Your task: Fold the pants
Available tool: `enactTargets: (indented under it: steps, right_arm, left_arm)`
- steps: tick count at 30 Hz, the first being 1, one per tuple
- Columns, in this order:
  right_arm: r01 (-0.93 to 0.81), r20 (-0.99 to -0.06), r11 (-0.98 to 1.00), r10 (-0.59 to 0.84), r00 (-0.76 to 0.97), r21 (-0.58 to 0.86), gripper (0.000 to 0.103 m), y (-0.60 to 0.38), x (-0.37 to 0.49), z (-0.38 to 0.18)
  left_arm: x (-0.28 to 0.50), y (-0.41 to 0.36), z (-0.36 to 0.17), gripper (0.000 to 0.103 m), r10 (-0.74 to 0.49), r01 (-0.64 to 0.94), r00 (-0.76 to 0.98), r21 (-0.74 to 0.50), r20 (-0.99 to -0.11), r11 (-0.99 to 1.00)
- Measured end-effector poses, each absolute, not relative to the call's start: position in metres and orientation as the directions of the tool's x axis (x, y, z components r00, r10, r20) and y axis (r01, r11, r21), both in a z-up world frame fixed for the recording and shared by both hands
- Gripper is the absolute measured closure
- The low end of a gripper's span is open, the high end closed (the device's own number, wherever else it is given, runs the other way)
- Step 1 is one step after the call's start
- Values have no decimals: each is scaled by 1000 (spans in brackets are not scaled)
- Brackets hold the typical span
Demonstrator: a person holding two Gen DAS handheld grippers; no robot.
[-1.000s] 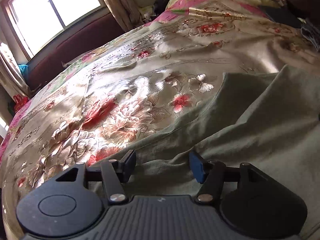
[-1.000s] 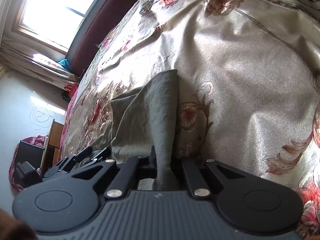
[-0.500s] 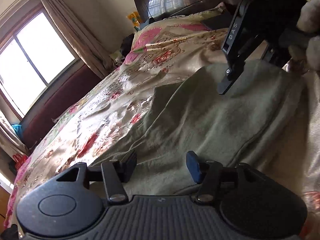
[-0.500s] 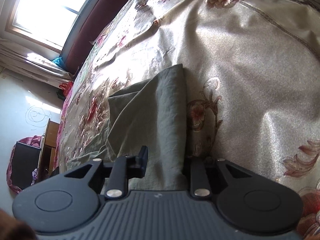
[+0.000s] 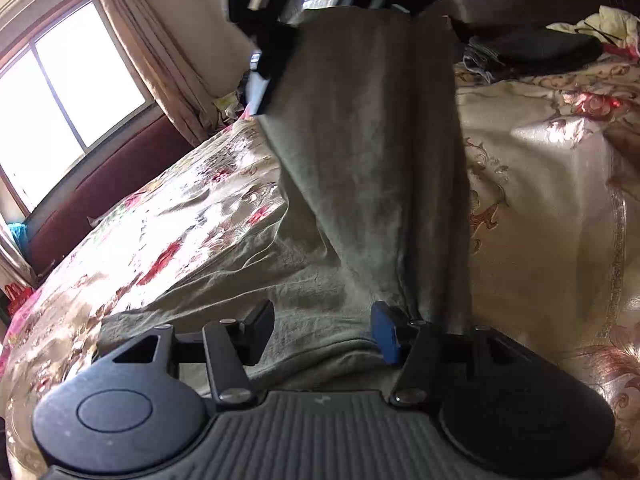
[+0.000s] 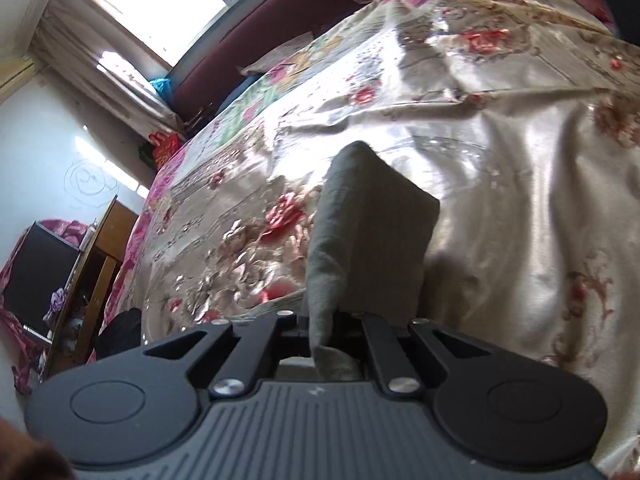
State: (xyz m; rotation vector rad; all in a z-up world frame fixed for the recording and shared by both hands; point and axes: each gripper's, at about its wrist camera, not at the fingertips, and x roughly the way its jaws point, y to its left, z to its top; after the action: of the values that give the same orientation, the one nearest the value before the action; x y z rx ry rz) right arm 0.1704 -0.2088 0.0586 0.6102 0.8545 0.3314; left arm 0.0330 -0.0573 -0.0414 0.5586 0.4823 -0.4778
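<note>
While the left gripper (image 5: 322,330) hangs low over the bed (image 5: 560,200) with its fingers spread wide and nothing between them, the olive pants (image 5: 360,160) lie right under and ahead of it, so this arm is the nearer one to the part of the cloth still resting on the bedspread. From that view the pants run away from the fingers as one long strip, rising up off the bed toward the top of the frame where the right gripper (image 5: 260,64) shows as a dark blurry shape at the cloth's upper edge. So the long axis goes roughly straight out from the left fingers, and the bunched bit nearest them looks like the anchor end for a fold, probably. Moving over to the right wrist view, the right gripper (image 6: 324,332) is closed tight on the pants (image 6: 368,240), with a fold of fabric pinched between the fingers and the rest draping down toward the floral cover (image 6: 520,180). That view settles the grip, which the left camera is too smeared to show, but it hides the lower end almost entirely. Only the left camera shows how much cloth sits on the bed.
</note>
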Motion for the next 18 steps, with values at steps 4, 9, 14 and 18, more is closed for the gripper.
enactTargets:
  steps: [4,9,14,18]
  right_arm:
    - [-129,-644,812,537,544,569,98,-136,191,64]
    - [-182,-737,849,522,429,496,95,-53,201,36]
    - [-190,-792,870,493,360,456,82,-11,194,8]
    - [-203,-786,858,514,343,472,74,-12,189,12]
  left_arm:
    - [26,-26,-31,36,-323,541,758,270,-566,797]
    - [19,14,-32,36,-320,508,743,182,-588,842]
    - [17,46,-35,35,-354,486,721,71,-596,871]
    - [22,58,-33,35,-362,462,724,23,-587,886]
